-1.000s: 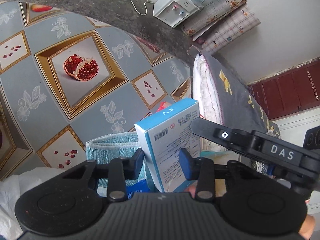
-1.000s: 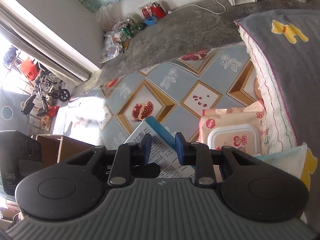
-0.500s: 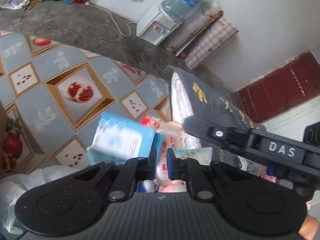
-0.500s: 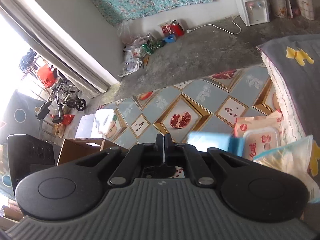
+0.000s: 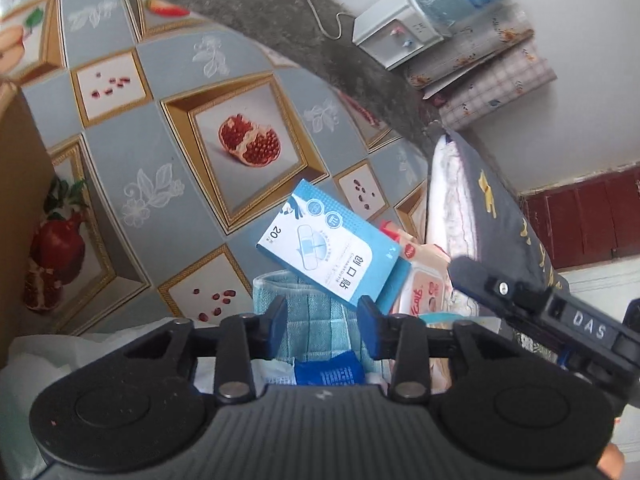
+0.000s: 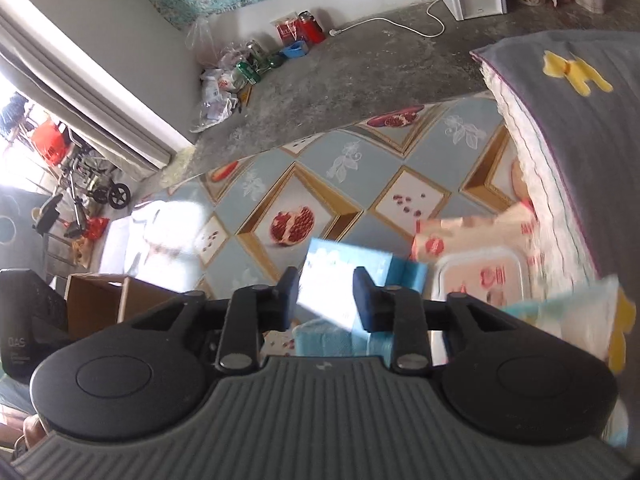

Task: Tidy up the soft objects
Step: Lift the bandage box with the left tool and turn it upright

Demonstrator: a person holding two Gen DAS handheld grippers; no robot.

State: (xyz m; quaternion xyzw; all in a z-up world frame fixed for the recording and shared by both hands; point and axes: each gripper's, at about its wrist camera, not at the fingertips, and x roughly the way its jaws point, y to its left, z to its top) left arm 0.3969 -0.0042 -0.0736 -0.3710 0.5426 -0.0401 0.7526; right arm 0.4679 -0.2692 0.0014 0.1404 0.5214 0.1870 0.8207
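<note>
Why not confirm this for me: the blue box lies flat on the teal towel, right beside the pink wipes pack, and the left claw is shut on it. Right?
Wrong on the grip. The left wrist view shows the left claw open, its jaws apart and short of the blue box. The box does lie on the teal towel, beside the pink wipes pack.

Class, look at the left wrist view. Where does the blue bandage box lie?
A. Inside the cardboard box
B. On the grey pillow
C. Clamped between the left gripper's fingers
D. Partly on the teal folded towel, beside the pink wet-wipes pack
D: the blue bandage box rests with its near end over the teal folded towel, next to the pink wet-wipes pack, beyond the open left gripper.
</note>
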